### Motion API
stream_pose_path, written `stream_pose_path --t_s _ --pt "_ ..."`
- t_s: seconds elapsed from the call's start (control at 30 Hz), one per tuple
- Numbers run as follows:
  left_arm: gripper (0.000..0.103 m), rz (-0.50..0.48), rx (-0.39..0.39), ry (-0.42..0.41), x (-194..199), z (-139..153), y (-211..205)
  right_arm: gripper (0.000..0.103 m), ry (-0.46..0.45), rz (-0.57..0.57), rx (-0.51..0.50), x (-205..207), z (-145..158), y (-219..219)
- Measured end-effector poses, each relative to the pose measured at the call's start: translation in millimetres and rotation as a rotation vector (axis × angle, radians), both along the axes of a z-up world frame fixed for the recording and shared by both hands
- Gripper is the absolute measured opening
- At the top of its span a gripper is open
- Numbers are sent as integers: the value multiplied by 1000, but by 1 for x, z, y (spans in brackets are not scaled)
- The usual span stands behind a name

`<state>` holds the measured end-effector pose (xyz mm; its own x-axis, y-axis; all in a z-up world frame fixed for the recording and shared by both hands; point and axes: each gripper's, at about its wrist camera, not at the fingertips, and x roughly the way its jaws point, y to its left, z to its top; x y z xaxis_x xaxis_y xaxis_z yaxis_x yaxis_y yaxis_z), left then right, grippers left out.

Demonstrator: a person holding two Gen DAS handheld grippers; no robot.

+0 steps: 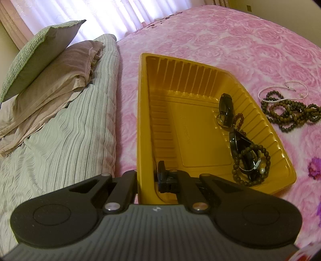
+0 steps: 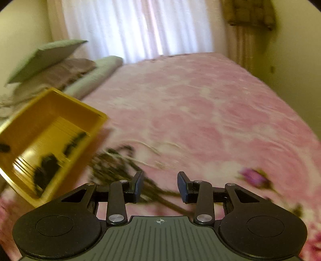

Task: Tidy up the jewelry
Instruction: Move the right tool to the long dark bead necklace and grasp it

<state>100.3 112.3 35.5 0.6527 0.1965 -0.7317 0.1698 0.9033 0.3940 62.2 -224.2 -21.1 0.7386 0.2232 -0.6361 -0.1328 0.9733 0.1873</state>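
A yellow plastic tray lies on the pink bedspread. My left gripper is shut on the tray's near left wall, one finger inside and one outside. In the tray's right side lie black pieces and a brown bead bracelet. On the bedspread right of the tray, brown bead strands lie tangled with a white bead necklace. The right wrist view is blurred. In it my right gripper stands open over the brown bead strands, nothing between its pads, and the tray is at the left.
A folded striped quilt with a beige pillow and a green pillow lies left of the tray. White curtains hang behind the bed. The pink bedspread stretches far and right to a wall.
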Motion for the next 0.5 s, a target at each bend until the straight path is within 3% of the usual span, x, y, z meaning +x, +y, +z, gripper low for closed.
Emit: stream_pose_path --t_s 0.2,0.5 --pt "3 1 1 0 0 0 0 38 27 1 -72 -21 -18 -18" --pt "3 1 12 2 -1 1 -1 38 -1 62 -31 -6 -14 -10"
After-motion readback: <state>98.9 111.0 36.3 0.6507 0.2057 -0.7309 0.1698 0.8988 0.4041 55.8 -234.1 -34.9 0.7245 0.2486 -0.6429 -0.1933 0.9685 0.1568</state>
